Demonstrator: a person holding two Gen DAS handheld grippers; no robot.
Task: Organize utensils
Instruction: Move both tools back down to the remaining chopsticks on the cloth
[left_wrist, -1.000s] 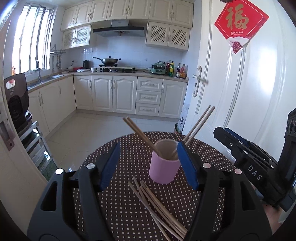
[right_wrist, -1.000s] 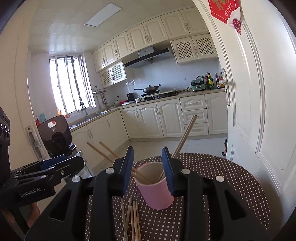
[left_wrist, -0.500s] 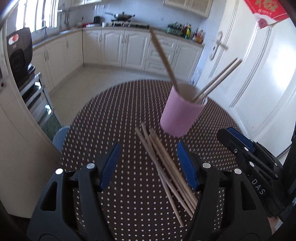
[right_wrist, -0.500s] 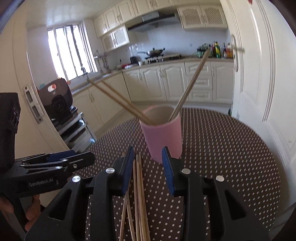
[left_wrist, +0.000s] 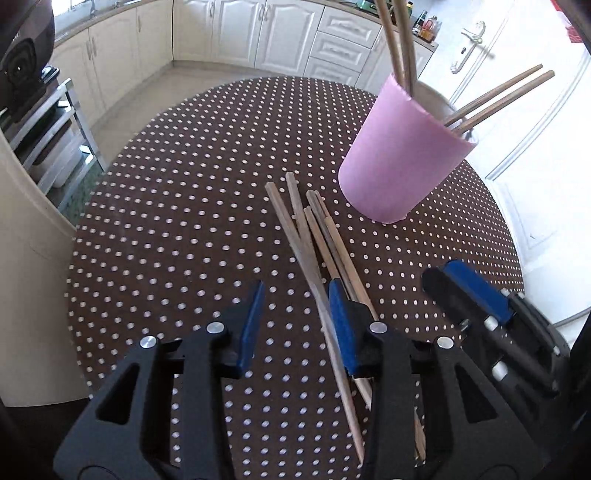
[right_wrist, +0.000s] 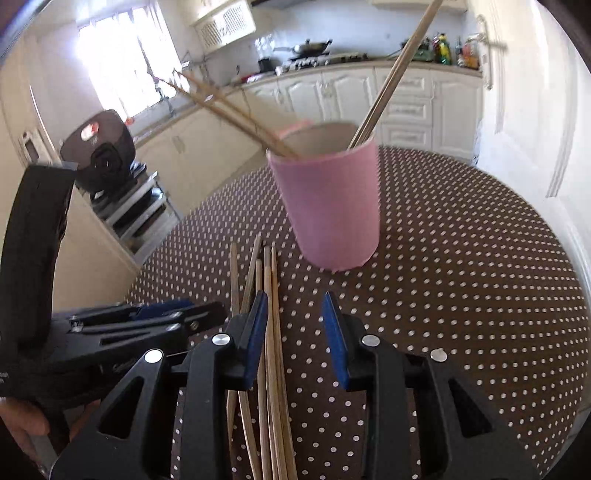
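I see the loose chopsticks (left_wrist: 320, 240) lying bunched on the polka-dot bench (left_wrist: 184, 206), their far ends just beside the pink cup (left_wrist: 399, 158), which stands upright with four more chopsticks leaning out of it; those run past the top of my left view. The near ends of the loose bundle vanish under both tools. My left tool (left_wrist: 297, 325) has just been closing, jaws part-open with nothing pinched; one stick lies beside its right pad, contact unclear. My right tool (right_wrist: 295, 332) is part-open too, several sticks lying beneath its gap by the left pad, nothing gripped. The cup looks motion-blurred there.
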